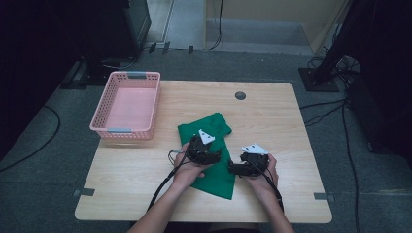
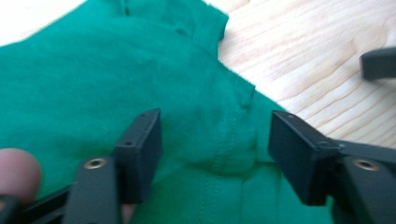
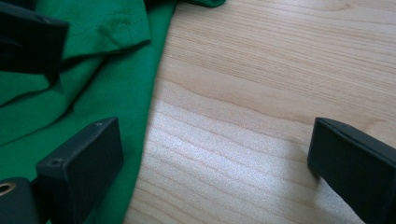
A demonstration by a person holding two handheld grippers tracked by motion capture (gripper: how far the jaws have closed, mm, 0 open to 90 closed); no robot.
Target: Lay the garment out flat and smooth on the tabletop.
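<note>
Both claws gape empty: the left claw point(image 2: 215, 144) over the green cloth point(image 2: 93, 79), the right claw point(image 3: 215, 163) straddling its edge.

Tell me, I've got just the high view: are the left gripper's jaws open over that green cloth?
Observer: Yes. The left gripper has its jaws apart, a stitched seam of the green cloth between them.
Operator: Report the right one.
Observer: The right gripper is open too, mostly over bare table, one jaw over the cloth's edge.
Operator: Check for folds near it.
Observer: A hemmed flap lies folded by that edge.
</note>
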